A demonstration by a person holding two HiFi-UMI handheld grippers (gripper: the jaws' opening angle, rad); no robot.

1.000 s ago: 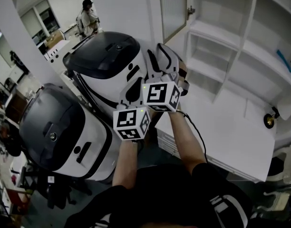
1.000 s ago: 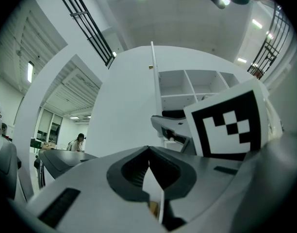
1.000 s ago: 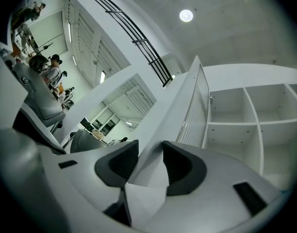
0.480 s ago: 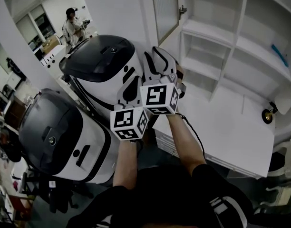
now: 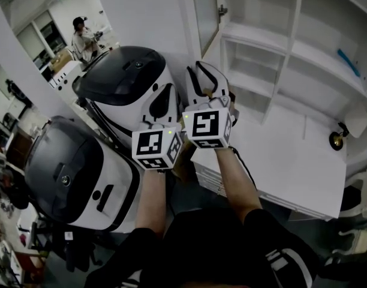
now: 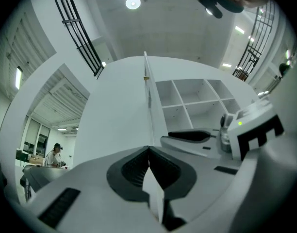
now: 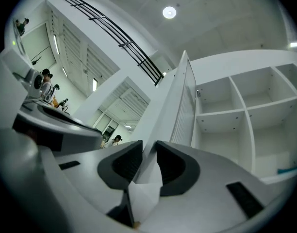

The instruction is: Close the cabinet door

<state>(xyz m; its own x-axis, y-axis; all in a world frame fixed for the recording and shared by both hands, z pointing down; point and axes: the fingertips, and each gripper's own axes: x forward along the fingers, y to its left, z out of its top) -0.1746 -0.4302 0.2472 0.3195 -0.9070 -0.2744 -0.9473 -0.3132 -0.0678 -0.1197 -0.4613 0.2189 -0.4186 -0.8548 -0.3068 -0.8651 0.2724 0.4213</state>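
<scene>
The white cabinet door [image 5: 205,11] stands open at the left edge of the white shelf cabinet [image 5: 273,53]. Both grippers are held side by side below it, pointing slightly upward at it. My right gripper [image 5: 208,71] has just been closing its jaws, and the pads still stand apart. In the right gripper view the door's [image 7: 180,106] edge lines up with the gap of the right gripper [image 7: 148,147]; I cannot tell whether it touches. My left gripper [image 5: 165,89] is shut on nothing. In the left gripper view its tips [image 6: 148,148] meet below the door edge [image 6: 149,96].
Two large white machines with dark tops [image 5: 126,77] [image 5: 69,173] stand close on the left. A white counter [image 5: 291,155] runs below the shelves, with a small brass wheel [image 5: 336,140] at its right end. A person [image 5: 83,38] stands far back.
The left gripper has risen a little beside the right one. The right gripper has shifted slightly right, and its jaws look narrower. The cabinet door still stands open.
</scene>
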